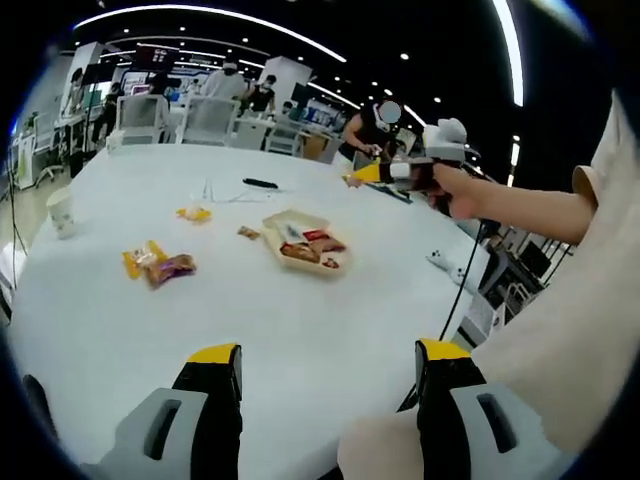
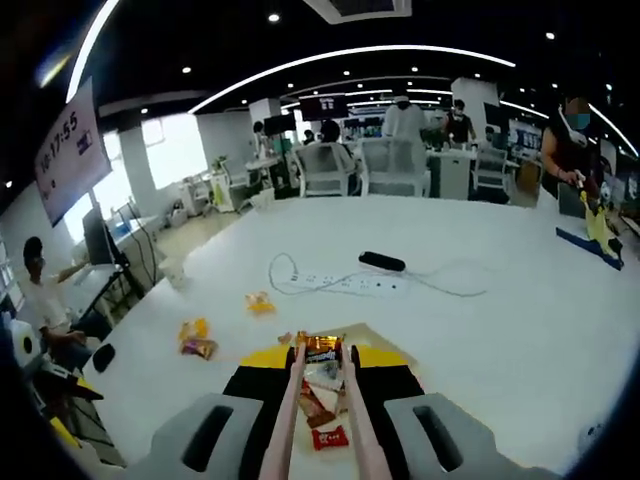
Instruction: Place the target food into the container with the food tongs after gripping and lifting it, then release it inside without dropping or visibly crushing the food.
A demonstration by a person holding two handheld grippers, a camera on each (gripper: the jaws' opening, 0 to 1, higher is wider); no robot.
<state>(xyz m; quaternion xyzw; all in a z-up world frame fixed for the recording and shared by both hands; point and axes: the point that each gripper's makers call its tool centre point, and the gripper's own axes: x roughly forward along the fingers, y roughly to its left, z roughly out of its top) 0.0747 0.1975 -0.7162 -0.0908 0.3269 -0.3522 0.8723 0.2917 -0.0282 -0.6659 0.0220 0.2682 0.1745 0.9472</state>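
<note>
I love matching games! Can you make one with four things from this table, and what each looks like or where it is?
Things:
1 paper cup
2 container
3 tongs
4 power strip

Clues:
A pink, held in the right claw
B long and white, lying flat
C stands alone near the table edge
D holds snack packets

Pairs: 1-C, 2-D, 3-A, 4-B
</note>
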